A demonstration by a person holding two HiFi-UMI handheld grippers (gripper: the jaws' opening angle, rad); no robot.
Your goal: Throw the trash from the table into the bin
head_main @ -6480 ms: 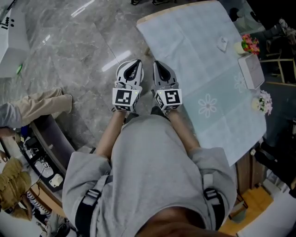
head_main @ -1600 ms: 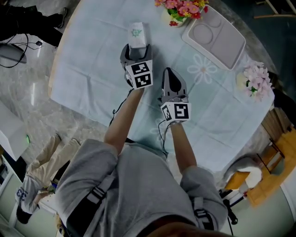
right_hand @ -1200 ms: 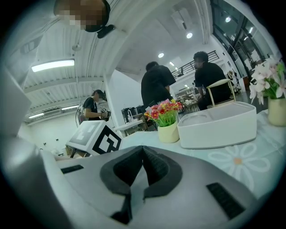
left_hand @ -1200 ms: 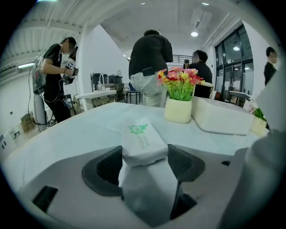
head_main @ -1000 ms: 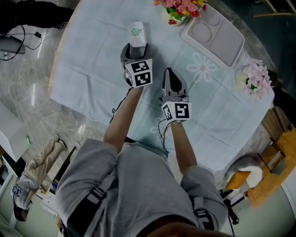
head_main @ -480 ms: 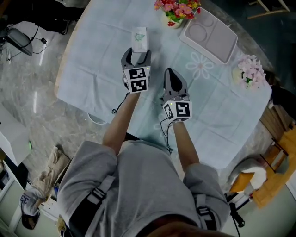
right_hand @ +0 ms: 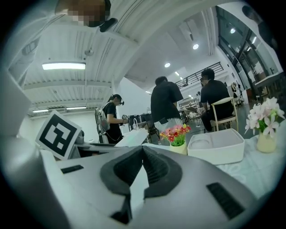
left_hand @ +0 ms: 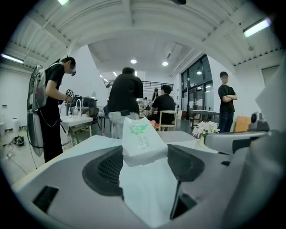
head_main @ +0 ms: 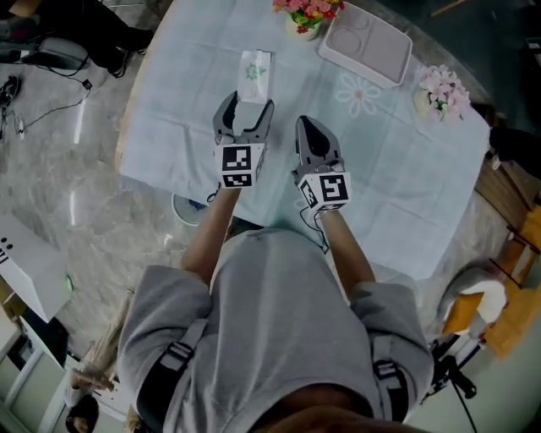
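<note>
A white paper packet (head_main: pixel 254 72) with a green print is held above the pale blue tablecloth (head_main: pixel 406 169). My left gripper (head_main: pixel 245 108) is shut on its lower end. In the left gripper view the packet (left_hand: pixel 142 138) sticks out forward between the two dark pads, with my left gripper (left_hand: pixel 145 167) clamped on its sides. My right gripper (head_main: pixel 308 128) hangs just to the right of it, shut and with nothing in it. In the right gripper view its pads (right_hand: pixel 154 167) meet with no gap.
A white compartment tray (head_main: pixel 365 35) lies at the far side of the table, red flowers (head_main: pixel 303 13) to its left and pale pink flowers (head_main: pixel 439 84) to its right. A round pale rim (head_main: pixel 188 207) shows on the floor under the table's near edge. People stand beyond the table.
The left gripper has come up and toward me with the packet, which stood on the cloth a second ago. The right gripper has risen alongside it, still shut.
</note>
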